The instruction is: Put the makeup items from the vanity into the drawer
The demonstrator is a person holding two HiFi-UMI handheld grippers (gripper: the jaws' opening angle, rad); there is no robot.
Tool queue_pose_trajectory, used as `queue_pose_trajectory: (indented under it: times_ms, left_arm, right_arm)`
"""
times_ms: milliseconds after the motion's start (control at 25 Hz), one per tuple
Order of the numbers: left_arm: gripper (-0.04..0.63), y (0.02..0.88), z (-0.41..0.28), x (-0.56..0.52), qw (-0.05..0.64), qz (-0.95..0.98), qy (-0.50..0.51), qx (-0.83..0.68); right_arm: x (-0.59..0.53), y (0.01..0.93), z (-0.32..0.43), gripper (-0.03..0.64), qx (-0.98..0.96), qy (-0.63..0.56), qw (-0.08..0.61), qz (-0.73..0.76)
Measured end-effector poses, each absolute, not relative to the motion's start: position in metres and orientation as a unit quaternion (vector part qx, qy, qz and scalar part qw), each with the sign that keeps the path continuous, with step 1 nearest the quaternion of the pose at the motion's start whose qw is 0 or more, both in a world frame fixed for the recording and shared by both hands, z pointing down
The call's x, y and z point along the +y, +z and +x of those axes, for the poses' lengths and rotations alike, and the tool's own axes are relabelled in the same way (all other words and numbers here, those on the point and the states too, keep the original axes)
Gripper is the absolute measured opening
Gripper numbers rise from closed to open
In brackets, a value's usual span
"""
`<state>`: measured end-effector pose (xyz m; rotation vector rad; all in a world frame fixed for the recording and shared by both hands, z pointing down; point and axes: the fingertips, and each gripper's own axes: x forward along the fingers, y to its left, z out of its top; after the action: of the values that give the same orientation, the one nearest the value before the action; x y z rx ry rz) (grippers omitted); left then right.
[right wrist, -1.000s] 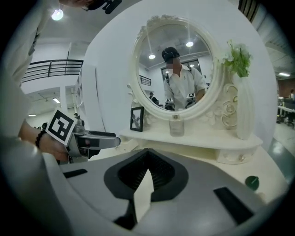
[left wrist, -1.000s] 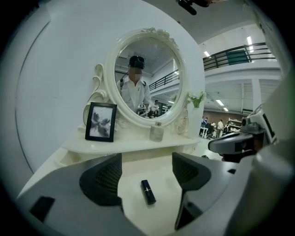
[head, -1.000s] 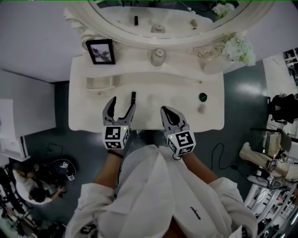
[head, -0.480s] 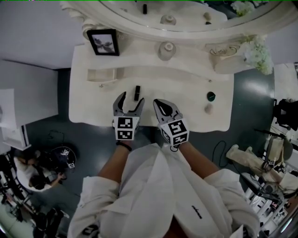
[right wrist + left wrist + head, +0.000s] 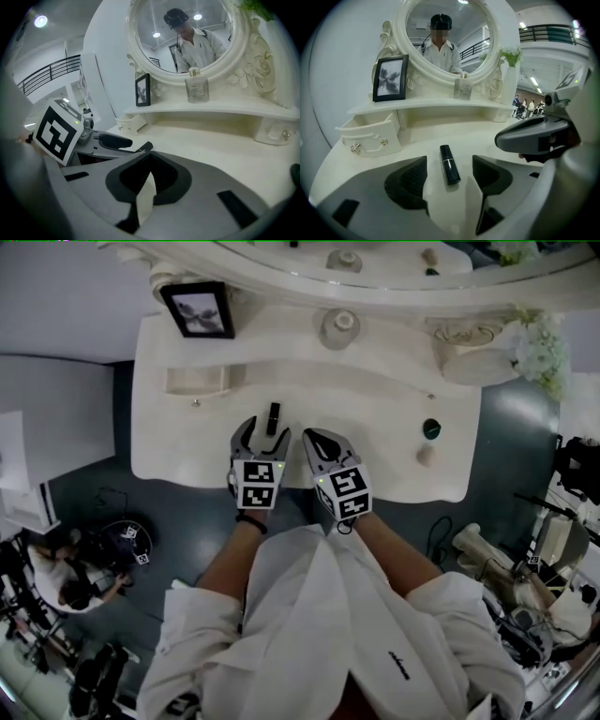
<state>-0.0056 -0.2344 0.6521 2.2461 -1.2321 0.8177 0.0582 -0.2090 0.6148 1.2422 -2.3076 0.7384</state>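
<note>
Head view: drawer (image 5: pixel 197 381) open and looks empty (nothing stowed yet, I'd judge). Lipstick (image 5: pixel 273 415), green jar (image 5: pixel 431 428) and beige item (image 5: pixel 427 457) all lie on vanity (image 5: pixel 375 409).

Left gripper view: left gripper (image 5: pixel 449 161) spread, jaws just been closing slightly, lipstick between them, untouched.

Right gripper view: right gripper (image 5: pixel 150 157) pressed together, empty.

Left tongs (image 5: pixel 263 432): angled down, jaws wide, just closing slightly; lipstick (image 5: pixel 449 164) between, untouched. Right tongs (image 5: pixel 316 439): alongside, jaws together.
</note>
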Motion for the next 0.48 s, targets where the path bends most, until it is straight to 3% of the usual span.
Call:
queue_pose_trajectory:
  times_ms: [480]
  left_arm:
    - [0.273,0.671,-0.002,-0.243,0.224,0.804,0.32,-0.448]
  right_arm:
    - [-0.216,0.634,0.057,0.018,-0.826,0.275,0.218,0.44]
